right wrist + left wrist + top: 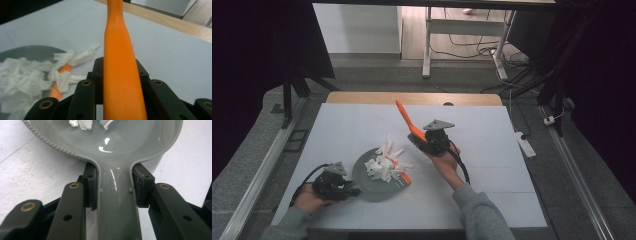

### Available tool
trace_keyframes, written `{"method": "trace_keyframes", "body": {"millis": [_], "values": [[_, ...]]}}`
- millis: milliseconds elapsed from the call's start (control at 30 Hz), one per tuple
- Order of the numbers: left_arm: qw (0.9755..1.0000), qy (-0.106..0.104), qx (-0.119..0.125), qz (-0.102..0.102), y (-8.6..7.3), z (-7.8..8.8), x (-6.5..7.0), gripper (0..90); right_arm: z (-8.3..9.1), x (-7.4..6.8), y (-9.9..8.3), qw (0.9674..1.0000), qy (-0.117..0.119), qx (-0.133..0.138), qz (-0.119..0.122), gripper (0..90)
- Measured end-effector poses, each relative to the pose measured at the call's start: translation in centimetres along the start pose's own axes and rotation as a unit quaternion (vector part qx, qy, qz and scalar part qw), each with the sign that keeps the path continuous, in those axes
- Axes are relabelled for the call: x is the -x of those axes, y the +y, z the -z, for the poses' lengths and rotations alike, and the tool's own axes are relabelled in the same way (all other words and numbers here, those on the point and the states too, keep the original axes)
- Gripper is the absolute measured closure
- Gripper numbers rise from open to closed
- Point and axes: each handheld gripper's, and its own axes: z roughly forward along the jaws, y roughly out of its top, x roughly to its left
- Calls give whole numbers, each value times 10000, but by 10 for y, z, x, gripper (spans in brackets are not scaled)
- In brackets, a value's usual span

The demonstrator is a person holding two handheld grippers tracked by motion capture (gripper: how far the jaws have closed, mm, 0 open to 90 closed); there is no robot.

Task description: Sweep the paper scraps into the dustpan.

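Note:
A round grey dustpan point(371, 184) lies on the white table, and shredded white paper scraps point(383, 164) are heaped over its far right rim. My left gripper point(343, 189) is shut on the pan's handle point(117, 202), one pad point(92, 186) pressing each side. A long orange handle point(404, 116) slants up and back from my right gripper point(424, 140), which is shut around it point(120, 65). To the right of the pan's rim, a short orange piece point(60, 85) pokes out from under the scraps point(22, 75). Some scraps point(80, 123) rest inside the pan's bowl point(120, 140).
The white table top point(492, 150) has bare surface to the right and behind the pan. A wooden strip point(412, 97) runs along its far edge. A white power strip point(525, 144) lies on the floor at the right. Dark frame posts point(287, 100) stand at the left.

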Motion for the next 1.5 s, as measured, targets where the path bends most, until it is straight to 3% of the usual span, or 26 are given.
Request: {"method": "trace_keyframes", "body": {"millis": [367, 567, 767, 967, 1200, 1500], "values": [[10000, 4, 7, 14, 0, 0, 0, 611, -25, 16, -1, 9994, -176, -211, -196, 703], [10000, 8, 11, 24, 0, 0, 1, 611, -42, 13, 9, 9995, -176, -239, -138, 703], [10000, 17, 0, 14, 0, 0, 0, 611, -62, 5, 16, 9993, -105, -356, 83, 703], [10000, 31, 12, 38, 0, 0, 0, 611, -80, -4, 15, 9986, -24, -494, 193, 703], [10000, 13, 22, 62, 1, -1, -2, 611, -84, -21, 18, 9977, 131, -579, 341, 704], [9999, 58, 31, 132, 3, -2, 1, 611, -79, -59, 13, 9955, 626, -609, 370, 703]]}}
